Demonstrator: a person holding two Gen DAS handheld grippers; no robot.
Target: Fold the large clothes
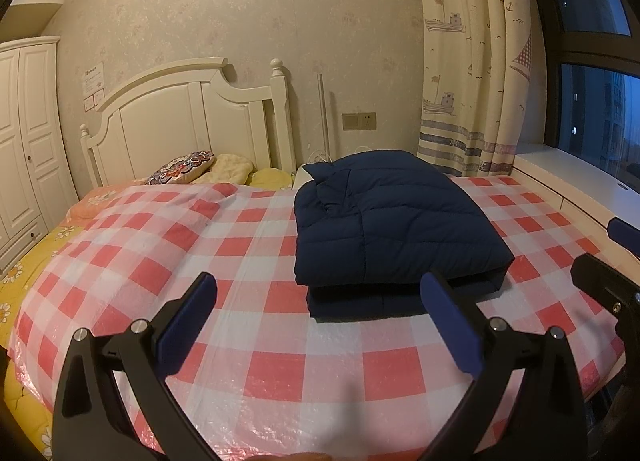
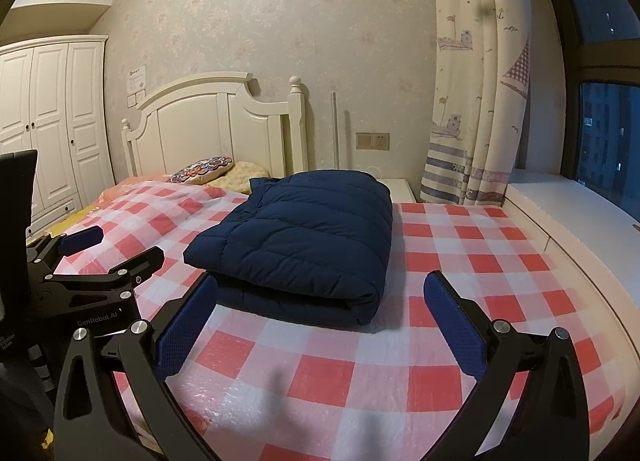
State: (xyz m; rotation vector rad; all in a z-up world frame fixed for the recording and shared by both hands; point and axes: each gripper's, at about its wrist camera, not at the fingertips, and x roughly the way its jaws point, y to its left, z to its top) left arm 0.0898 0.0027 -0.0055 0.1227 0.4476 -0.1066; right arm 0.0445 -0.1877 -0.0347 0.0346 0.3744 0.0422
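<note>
A navy quilted down jacket [image 1: 394, 225] lies folded into a thick rectangle on the red-and-white checked bed cover [image 1: 248, 341], collar end toward the headboard. My left gripper [image 1: 320, 289] hovers open just in front of the jacket's near edge, nothing between its blue pads. In the right wrist view the same folded jacket [image 2: 304, 245] sits ahead, and my right gripper [image 2: 322, 287] is open in front of its near fold, holding nothing. The left gripper [image 2: 108, 249] shows at the left edge there; the right gripper's finger [image 1: 624, 233] shows at the right edge of the left wrist view.
A white headboard [image 1: 180, 117] and patterned pillow [image 1: 180, 169] stand at the far end of the bed. A white wardrobe [image 2: 52, 121] is on the left. A curtain [image 1: 472, 61], window sill [image 2: 580, 213] and dark window are on the right.
</note>
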